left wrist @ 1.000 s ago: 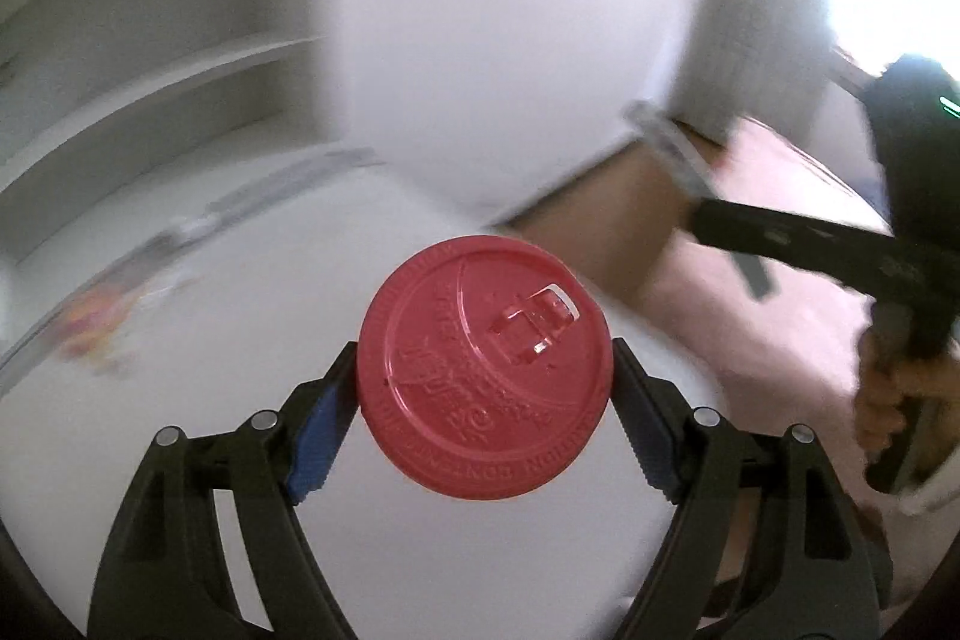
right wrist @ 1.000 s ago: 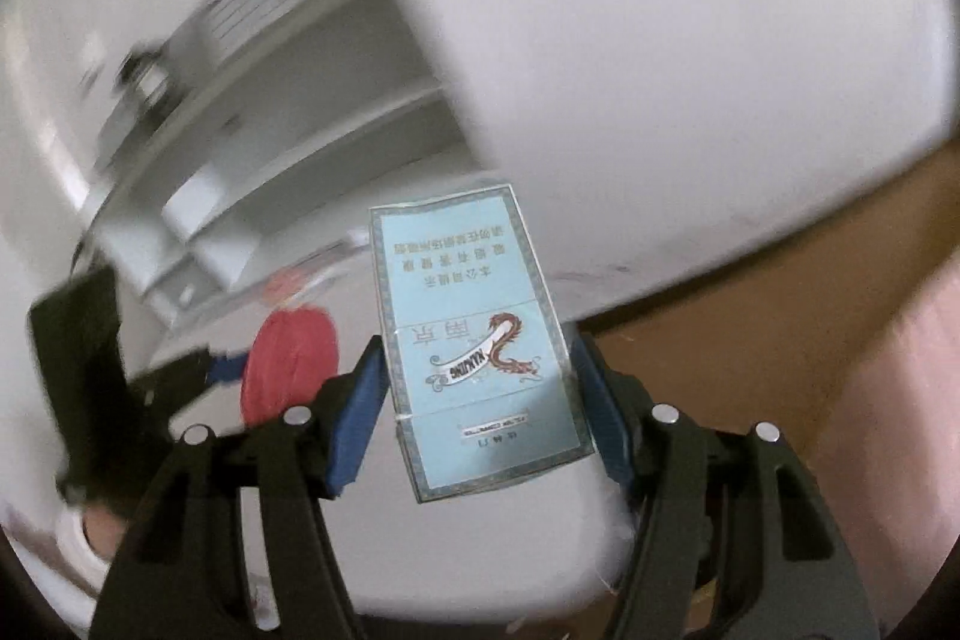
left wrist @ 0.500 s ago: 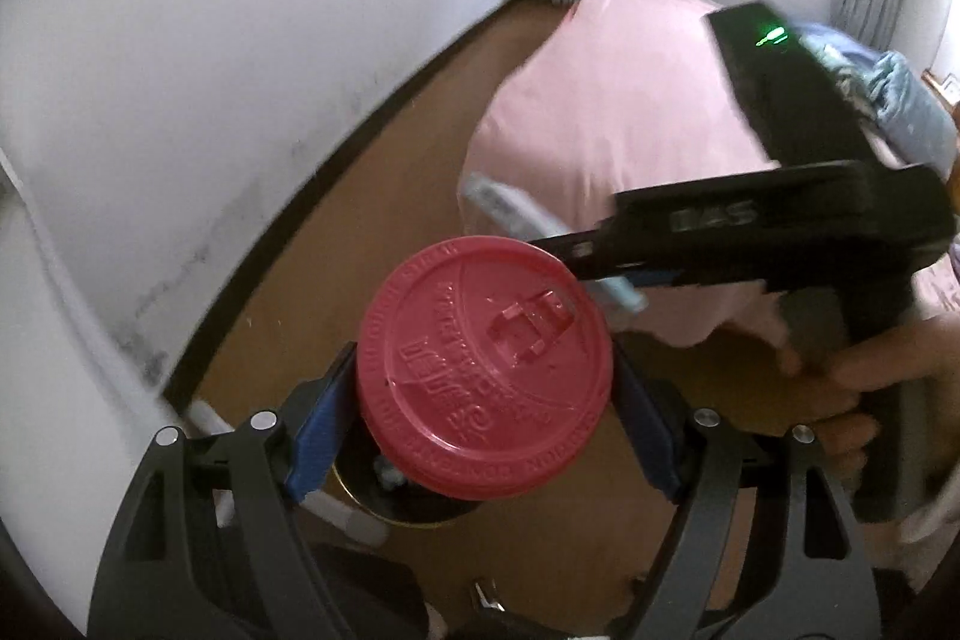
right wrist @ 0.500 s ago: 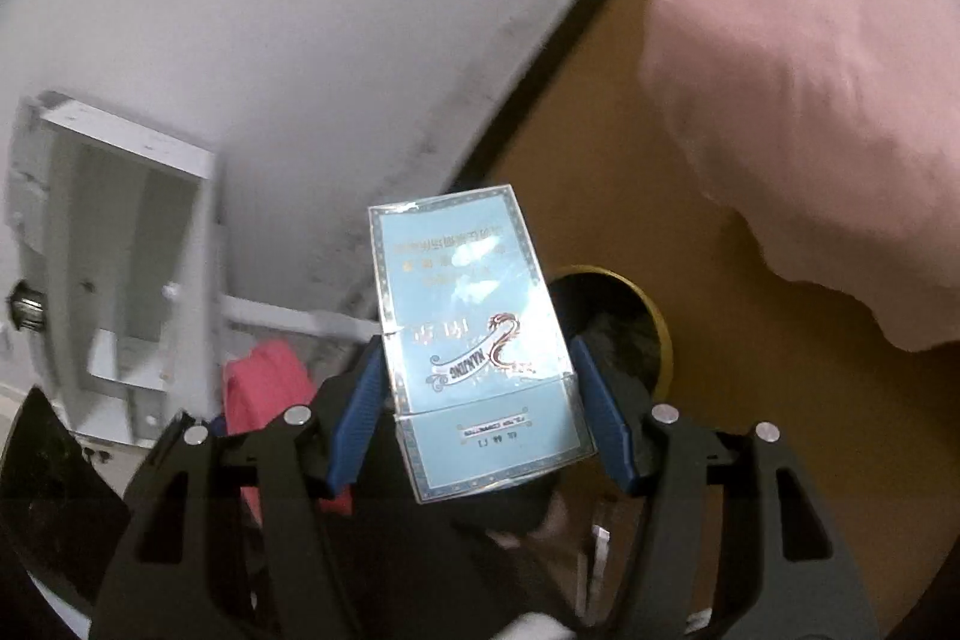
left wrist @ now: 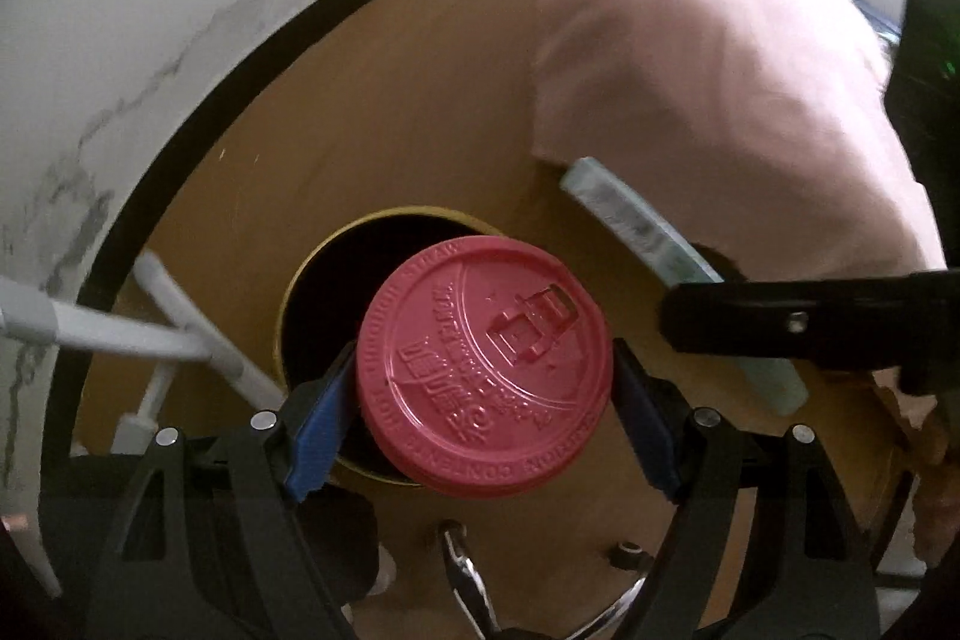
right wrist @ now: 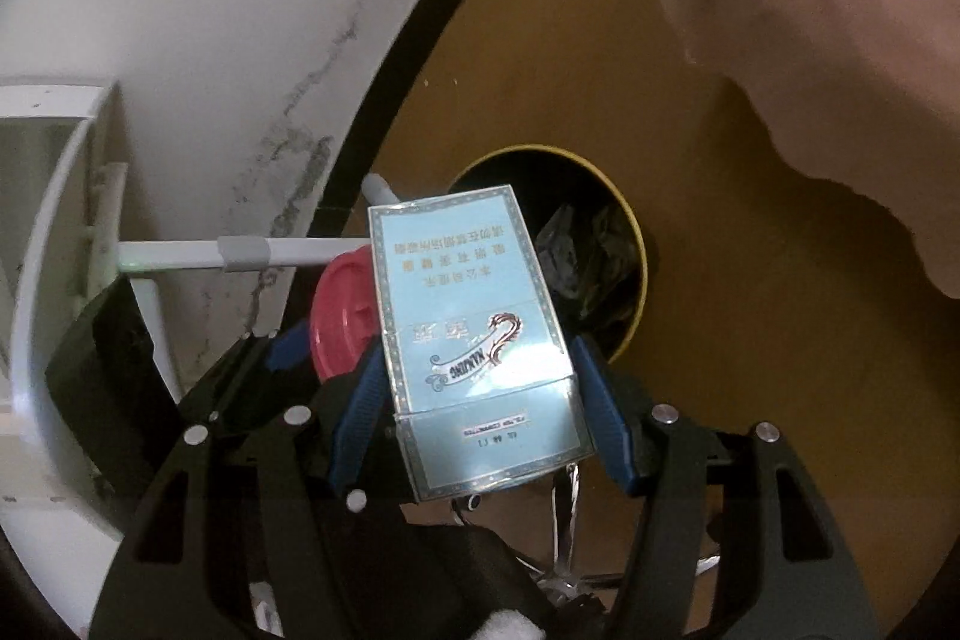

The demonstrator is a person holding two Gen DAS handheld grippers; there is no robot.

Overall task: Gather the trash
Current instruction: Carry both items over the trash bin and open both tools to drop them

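Note:
My left gripper is shut on a red plastic cup lid, its blue pads pressed on the lid's rim. It hangs above a round bin with a yellow rim and a dark inside, standing on the brown floor. My right gripper is shut on a light blue cigarette pack, held above the same bin, which has dark crumpled trash in it. The red lid shows at the pack's left in the right wrist view. The pack and right gripper appear at the right in the left wrist view.
A pink bedspread hangs down close to the bin at the right. A white wall with a black skirting curves along the left. White furniture legs and a crossbar stand left of the bin. Chrome chair legs lie below the grippers.
Both grippers have swung from over a white tabletop down toward the floor, and now point down over the bin. The lid and the pack stay gripped throughout.

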